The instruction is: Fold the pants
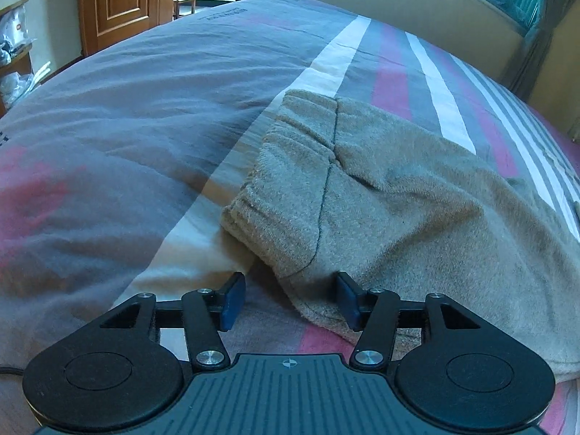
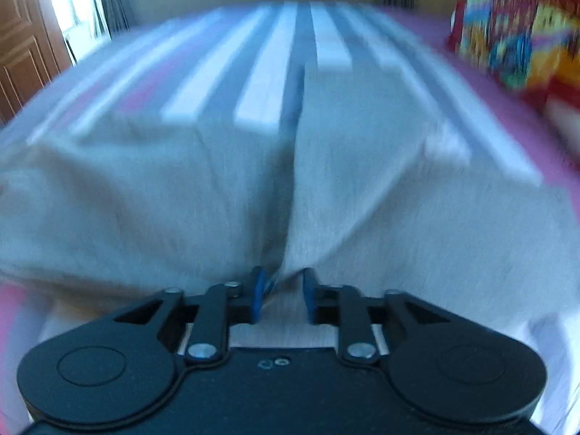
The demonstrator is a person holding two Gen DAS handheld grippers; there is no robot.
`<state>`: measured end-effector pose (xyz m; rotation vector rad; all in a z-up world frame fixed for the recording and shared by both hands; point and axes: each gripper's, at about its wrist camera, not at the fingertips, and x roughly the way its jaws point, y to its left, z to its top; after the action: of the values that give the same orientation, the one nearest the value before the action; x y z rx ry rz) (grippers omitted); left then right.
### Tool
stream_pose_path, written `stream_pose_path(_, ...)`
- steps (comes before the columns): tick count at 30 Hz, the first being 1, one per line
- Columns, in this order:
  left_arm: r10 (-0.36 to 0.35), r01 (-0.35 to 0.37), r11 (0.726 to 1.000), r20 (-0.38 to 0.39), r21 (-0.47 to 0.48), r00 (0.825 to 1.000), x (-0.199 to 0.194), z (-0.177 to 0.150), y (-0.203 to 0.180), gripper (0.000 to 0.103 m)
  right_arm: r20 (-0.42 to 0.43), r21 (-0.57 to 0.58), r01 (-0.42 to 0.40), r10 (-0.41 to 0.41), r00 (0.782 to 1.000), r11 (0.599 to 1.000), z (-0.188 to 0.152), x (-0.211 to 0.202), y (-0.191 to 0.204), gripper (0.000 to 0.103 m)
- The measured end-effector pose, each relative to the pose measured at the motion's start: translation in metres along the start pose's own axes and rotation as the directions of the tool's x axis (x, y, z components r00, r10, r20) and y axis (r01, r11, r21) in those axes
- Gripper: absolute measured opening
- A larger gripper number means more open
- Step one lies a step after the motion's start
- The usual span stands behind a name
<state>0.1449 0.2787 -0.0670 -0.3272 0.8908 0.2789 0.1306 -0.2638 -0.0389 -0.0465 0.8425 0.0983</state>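
The beige fleece pants [image 1: 417,195] are spread on the bed covered by a grey, white and pink striped quilt [image 1: 145,116]. Seen from the left tool [image 1: 288,299], the ribbed cuff end [image 1: 290,181] of the garment lies directly ahead and slightly to the right, and the long axis of the fabric runs away to the right of that tool. A lower corner of the cloth reaches down into the gap between the blue pads [image 1: 232,301]. The left tool's jaws are held wide apart; nothing is clamped, and only the right-hand pad appears to sit against the fabric edge.

In the right wrist view, which is blurred by motion, the beige fleece pants [image 2: 181,199] fill the space just ahead of the right tool [image 2: 281,295], with a dark cleft, apparently between two layers or legs, running straight forward from it. The right tool's jaws stand narrowly apart with a fold of cloth lying between them; whether that fold is firmly pinched cannot be told from the blur. A colourful patterned cushion [image 2: 514,32] lies far ahead to the right.

It is judged that the right tool is nearer to a grasp, while the left tool must be advanced onto the cuff corner and closed before a fold can be carried.
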Motion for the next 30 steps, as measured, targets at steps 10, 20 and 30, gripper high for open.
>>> stream_pose_path(10, -0.014, 0.013, 1.000, -0.012, -0.005, 1.000, 0.002, 0.002, 0.003, 0.060, -0.074, -0.125, 0.049, -0.059, 0.996, 0.991, 0.029, 0.019, -0.021, 0.003)
stream_pose_path(20, -0.005, 0.005, 1.000, -0.008, 0.011, 1.000, 0.005, 0.001, 0.002, 0.061, 0.042, -0.209, 0.056, -0.049, 0.998, 0.976, 0.000, -0.028, -0.032, 0.043)
stream_pose_path(30, -0.014, 0.014, 1.000, -0.018, -0.005, 1.000, 0.007, 0.003, 0.004, 0.063, 0.027, -0.517, 0.156, -0.166, 0.986, 0.842, 0.081, 0.067, 0.021, 0.003)
